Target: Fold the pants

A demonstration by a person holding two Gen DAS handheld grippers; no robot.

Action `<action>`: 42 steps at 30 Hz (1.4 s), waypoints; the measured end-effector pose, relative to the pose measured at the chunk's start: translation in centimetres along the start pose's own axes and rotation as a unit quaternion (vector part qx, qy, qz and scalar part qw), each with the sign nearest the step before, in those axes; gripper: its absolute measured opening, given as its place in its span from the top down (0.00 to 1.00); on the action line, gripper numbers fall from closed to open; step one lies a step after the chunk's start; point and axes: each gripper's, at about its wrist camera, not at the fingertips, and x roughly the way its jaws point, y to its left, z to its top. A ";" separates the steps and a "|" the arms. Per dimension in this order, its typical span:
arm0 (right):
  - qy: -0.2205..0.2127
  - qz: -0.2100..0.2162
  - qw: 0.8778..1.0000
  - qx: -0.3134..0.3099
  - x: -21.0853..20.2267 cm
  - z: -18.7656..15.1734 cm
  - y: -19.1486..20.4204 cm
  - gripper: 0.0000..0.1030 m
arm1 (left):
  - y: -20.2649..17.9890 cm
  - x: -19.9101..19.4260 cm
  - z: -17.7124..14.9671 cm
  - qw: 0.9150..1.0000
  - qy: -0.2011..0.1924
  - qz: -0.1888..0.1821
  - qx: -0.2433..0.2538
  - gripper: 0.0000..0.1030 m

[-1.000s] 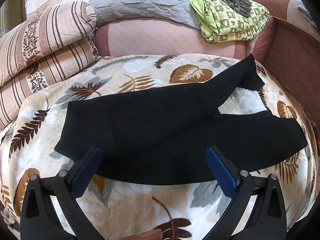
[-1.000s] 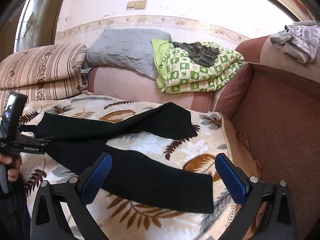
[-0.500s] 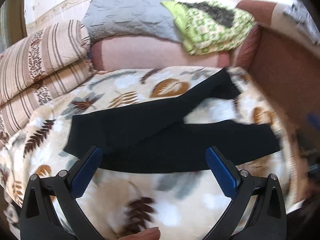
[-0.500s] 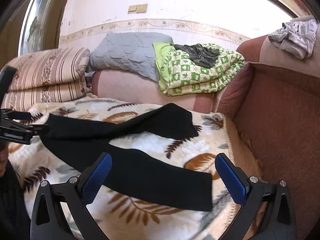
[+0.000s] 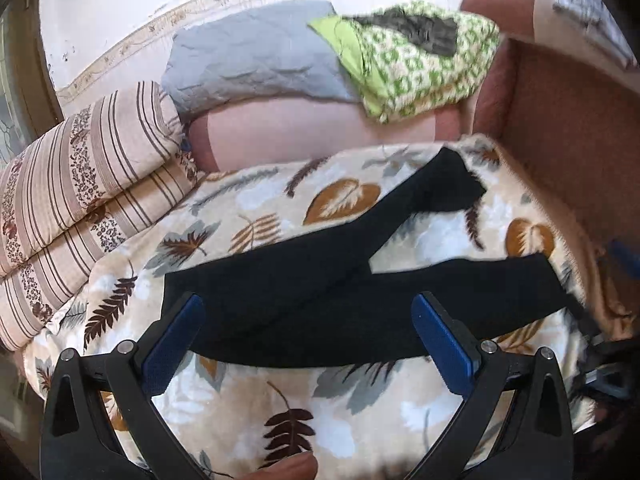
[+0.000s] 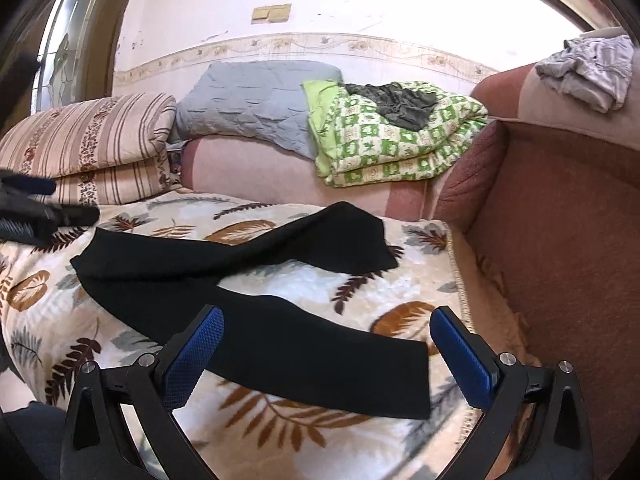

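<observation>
The black pants lie spread on the leaf-print blanket that covers the sofa seat. The waist end is toward the left edge of the blanket, and the two legs run to the right edge and open like a V, with bare blanket between them. The far leg ends near the back right corner, just beside the armrest. The near leg ends close to the front right corner. The pants are flat and not yet folded, so I judge the task is only at its start.

The left gripper hangs above the front edge, in front of the waist part, with its jaws wide apart and nothing between them. The right gripper hangs over the near leg, also with jaws wide apart and empty. Probably each one is placed so to take one end of the cloth: left for the waist, right for the leg hem.

The first fold probably calls for bringing one leg onto the other. The cloth looks thin and limp, so it can slip or wrinkle on the fluffy blanket.
</observation>
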 end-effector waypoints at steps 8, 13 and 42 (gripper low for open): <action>-0.007 -0.011 1.000 0.026 -0.6 0.3 -0.4 0.00 | 1.4 0.8 -1.5 1.000 0.012 0.000 -0.011 0.00; 0.006 -0.027 0.999 0.020 0.2 0.5 0.5 0.00 | 2.9 0.9 -1.8 1.000 0.011 -0.008 -0.022 0.00; -0.017 -0.053 0.998 -0.005 3.0 1.3 5.6 0.00 | 10.2 7.4 -5.4 0.995 0.048 -0.034 -0.074 0.00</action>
